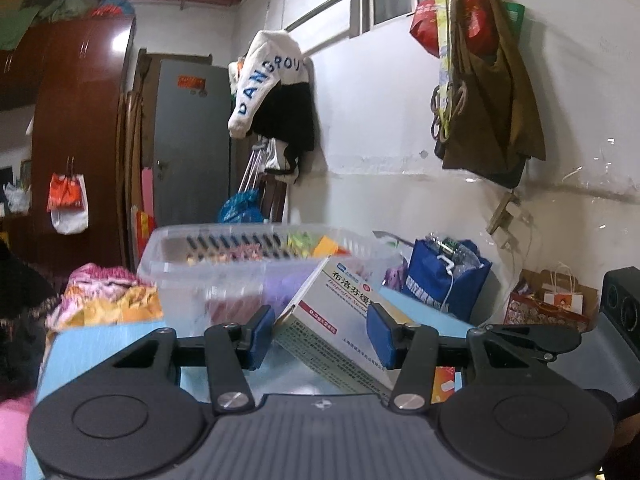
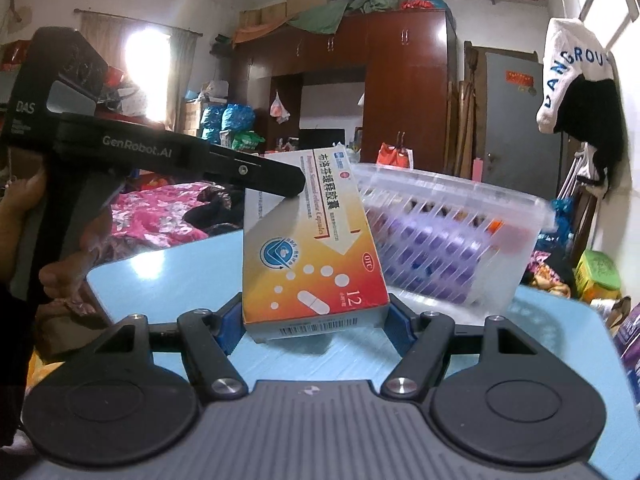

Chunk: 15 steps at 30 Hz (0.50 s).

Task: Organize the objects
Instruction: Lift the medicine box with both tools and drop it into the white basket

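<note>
Left wrist view
left gripper [image 1: 322, 332]: jaws partly open, blue pads either side of one end of the medicine box [image 1: 340, 316]; the right pad looks to touch it, a gap shows at the left pad, so I cannot tell whether it grips
box position: tilted, raised above the blue table [image 1: 100, 344], its far corner up against the clear plastic bin [image 1: 224, 272]
count: one box, one bin, a few coloured packets inside the bin, too blurred to number

Right wrist view
right gripper [image 2: 314, 326]: jaws narrowed onto the near end of the medicine box [image 2: 316, 252], both blue pads pressed to its short sides, barcode end toward the camera
left gripper [image 2: 280, 188]: seen from the side, its tip at the far end of the same box
bin [image 2: 460, 240]: just behind the box, slotted wall, purple blister sheets inside, number unclear
count: two grippers, one box, one bin

Handling judgement
weight: probably light, thin card
stiffness: walls likely crush under a hard squeeze
surface: glossy print, may slip
best hold: across the narrow sides near an end, as the right gripper has it
</note>
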Tool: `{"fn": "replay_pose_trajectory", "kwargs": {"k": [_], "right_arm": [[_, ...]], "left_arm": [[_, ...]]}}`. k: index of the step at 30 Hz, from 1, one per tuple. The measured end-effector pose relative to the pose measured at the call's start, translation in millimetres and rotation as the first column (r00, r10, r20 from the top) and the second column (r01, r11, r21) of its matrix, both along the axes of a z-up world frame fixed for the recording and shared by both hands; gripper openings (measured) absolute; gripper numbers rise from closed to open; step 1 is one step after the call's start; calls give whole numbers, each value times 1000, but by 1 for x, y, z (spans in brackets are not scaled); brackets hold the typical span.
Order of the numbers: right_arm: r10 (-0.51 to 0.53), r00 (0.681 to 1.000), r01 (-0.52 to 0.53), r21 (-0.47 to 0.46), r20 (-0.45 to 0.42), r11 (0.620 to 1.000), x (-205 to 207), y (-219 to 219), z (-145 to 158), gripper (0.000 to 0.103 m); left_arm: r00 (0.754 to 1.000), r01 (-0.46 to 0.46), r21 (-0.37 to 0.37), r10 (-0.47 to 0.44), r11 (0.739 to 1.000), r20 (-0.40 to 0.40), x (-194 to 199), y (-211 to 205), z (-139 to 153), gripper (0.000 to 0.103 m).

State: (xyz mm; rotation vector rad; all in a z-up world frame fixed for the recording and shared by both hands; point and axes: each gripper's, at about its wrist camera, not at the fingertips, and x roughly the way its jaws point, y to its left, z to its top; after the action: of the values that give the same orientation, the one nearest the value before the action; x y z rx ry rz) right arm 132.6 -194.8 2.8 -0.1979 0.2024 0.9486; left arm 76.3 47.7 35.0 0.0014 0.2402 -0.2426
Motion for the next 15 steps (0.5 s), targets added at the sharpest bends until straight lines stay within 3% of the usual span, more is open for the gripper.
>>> {"fn": "replay_pose_trajectory", "kwargs": {"k": [15], "right_arm": [[-28, 998, 30, -44, 64, 999, 92, 23, 82, 73]], "left_arm": [[998, -9, 33, 7, 999, 68, 87, 1, 87, 55]]}}
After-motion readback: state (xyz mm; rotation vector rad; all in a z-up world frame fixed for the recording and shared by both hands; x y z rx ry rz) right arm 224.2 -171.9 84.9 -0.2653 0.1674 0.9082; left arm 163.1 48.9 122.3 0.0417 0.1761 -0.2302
